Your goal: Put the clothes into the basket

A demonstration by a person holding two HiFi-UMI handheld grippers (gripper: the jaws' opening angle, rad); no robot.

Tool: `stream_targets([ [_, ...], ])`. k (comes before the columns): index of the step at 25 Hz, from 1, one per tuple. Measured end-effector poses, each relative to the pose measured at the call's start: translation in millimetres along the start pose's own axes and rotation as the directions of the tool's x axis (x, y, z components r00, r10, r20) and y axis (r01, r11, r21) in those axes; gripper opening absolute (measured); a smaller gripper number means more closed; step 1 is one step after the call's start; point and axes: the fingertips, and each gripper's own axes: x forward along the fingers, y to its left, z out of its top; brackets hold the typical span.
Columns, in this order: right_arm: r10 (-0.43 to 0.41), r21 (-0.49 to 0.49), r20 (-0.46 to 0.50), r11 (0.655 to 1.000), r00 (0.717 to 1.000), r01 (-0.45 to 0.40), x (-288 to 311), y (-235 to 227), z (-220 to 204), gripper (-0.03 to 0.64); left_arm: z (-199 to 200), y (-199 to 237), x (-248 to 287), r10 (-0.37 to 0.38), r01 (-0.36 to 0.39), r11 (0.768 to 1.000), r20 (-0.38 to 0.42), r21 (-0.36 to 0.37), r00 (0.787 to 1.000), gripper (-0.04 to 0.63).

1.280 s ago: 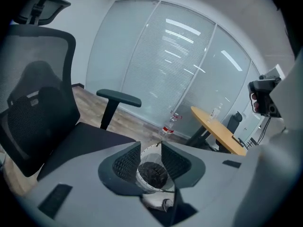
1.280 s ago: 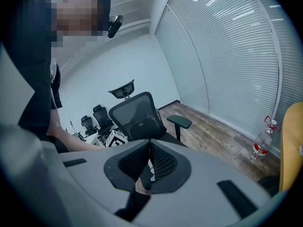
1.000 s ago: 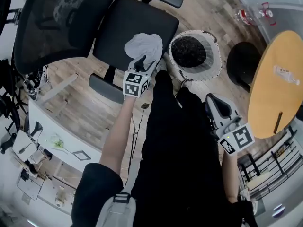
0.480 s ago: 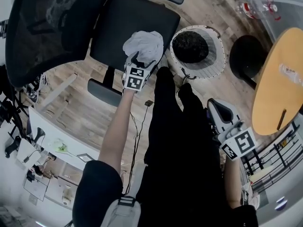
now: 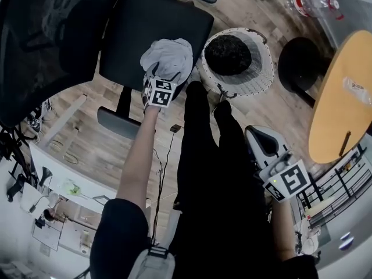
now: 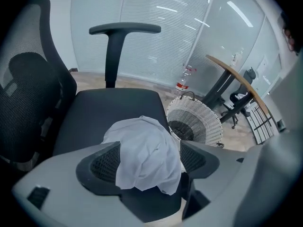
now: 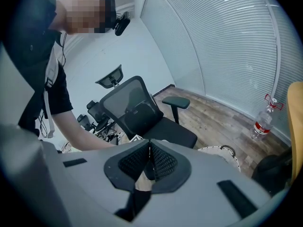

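Observation:
A crumpled white cloth (image 5: 168, 57) lies at the front edge of the black office chair seat (image 5: 151, 25). My left gripper (image 5: 164, 74) reaches down onto it. In the left gripper view the cloth (image 6: 147, 150) sits between the wide jaws of the left gripper (image 6: 149, 163), draped over the left pad (image 6: 102, 167); the jaws are opening. The white wicker basket (image 5: 260, 74) stands on the floor right of the chair with dark clothes (image 5: 228, 54) inside. My right gripper (image 5: 260, 137) hangs by the person's right leg, its jaws shut and empty, as the right gripper view (image 7: 149, 161) shows.
The person's black trousers (image 5: 215, 173) stand between the two grippers. A round wooden table (image 5: 343, 97) is at the right, a black round base (image 5: 296, 68) beside the basket, and a water bottle (image 5: 302, 7) lies on the wooden floor behind it.
My left gripper has sunk down onto the white cloth on the seat. The right gripper has dropped a little beside the leg.

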Motion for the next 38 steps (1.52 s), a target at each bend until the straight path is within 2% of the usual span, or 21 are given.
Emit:
stream_targets([
  [4,0.01,0.006,-0.027,1.0,1.0,-0.01,6.8,-1.3,-9.8,0.017,-4.4,6.0,26.3,0.023,-0.023,0.999,-0.017,0.033,1.0,0.388],
  [13,-0.002,0.056,-0.05,0.998,0.999,0.005,8.8,-7.3,-34.1,0.017,-18.5,9.9,61.3,0.051,-0.048,0.998,-0.074,0.042,0.996,0.388],
  [24,-0.007,0.103,-0.063,0.995,0.998,0.014,14.9,-4.9,-55.8,0.017,-37.9,13.7,86.0,0.084,-0.08,0.996,-0.105,0.038,0.991,0.387],
  [30,0.0,0.112,-0.053,0.994,0.999,0.006,15.4,-1.1,-57.9,0.017,-43.1,17.1,90.9,0.119,-0.109,0.991,-0.127,0.084,0.985,0.381],
  [35,0.014,0.102,-0.053,0.995,0.998,-0.009,15.7,7.3,-59.6,0.017,-46.3,22.1,89.5,0.149,-0.142,0.988,-0.15,0.055,0.977,0.283],
  [38,0.014,0.095,-0.046,0.995,0.999,-0.01,14.6,7.4,-57.2,0.017,-46.7,24.1,88.9,0.151,-0.142,0.988,-0.17,0.061,0.974,0.235],
])
